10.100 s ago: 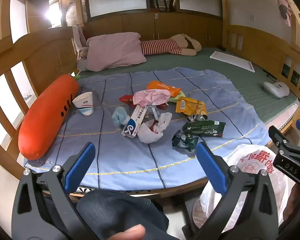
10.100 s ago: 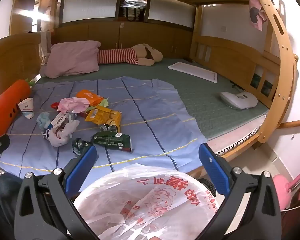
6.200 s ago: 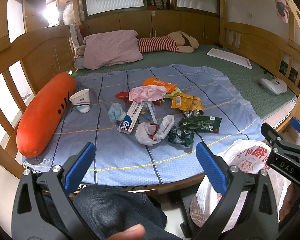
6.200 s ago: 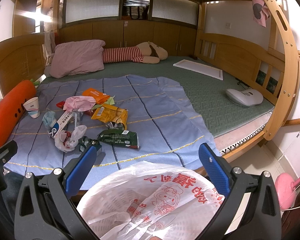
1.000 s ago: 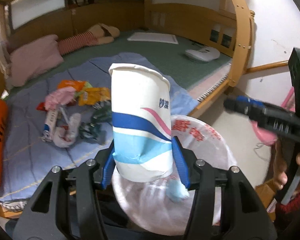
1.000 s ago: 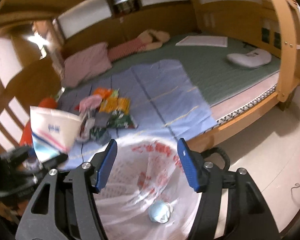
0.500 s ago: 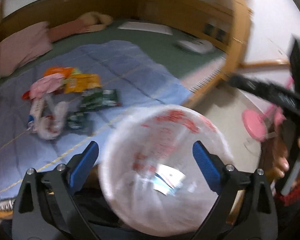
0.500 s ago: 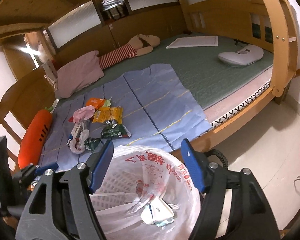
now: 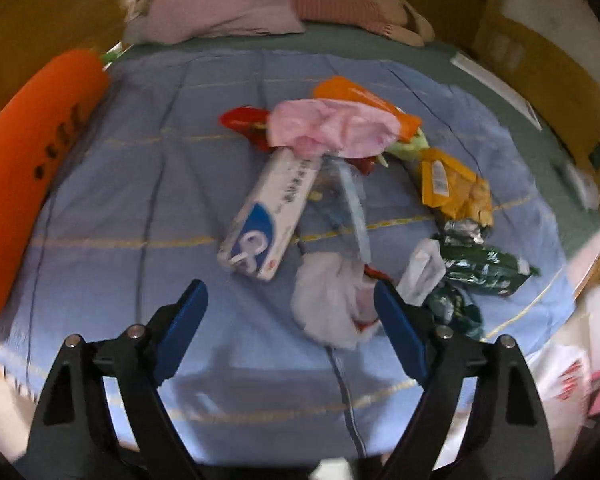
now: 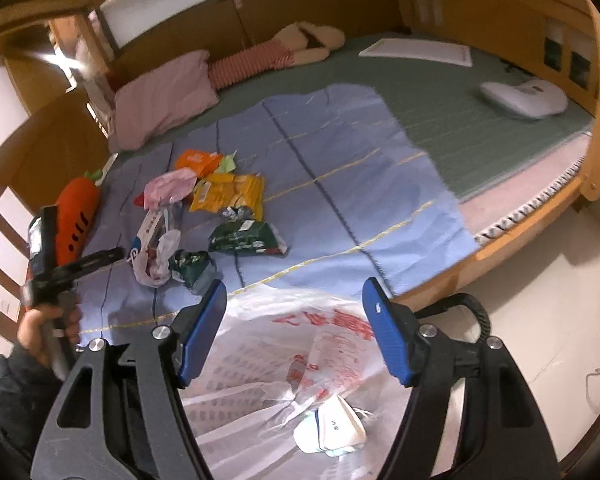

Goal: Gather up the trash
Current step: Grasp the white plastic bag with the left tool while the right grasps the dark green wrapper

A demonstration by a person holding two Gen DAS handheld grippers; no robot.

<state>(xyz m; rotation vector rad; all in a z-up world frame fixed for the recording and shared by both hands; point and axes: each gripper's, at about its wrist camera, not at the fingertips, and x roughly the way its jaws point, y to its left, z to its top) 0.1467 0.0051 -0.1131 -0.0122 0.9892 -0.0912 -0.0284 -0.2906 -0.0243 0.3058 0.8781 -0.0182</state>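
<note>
Crushed white paper cup already inside white plastic bin bag, below empty, half-spread right gripper. Left gripper empty, jaws closing slightly, crumpled white plastic bag just ahead; wrapper pile left.

Paper cup: gone from the left tool, now inside the bag below the right tool
Left tool: empty, jaws closing, swung back over the litter

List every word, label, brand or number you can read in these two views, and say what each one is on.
No text can be read with certainty.
White bin bag: large red characters, seen upside down and creased, unreadable.
Toothpaste box: dark characters along its side, blurred.
Crushed paper cup: small dark marks, too small.
Yellow snack packet: white label, blurred.
Green packet: white print, too small.
</note>
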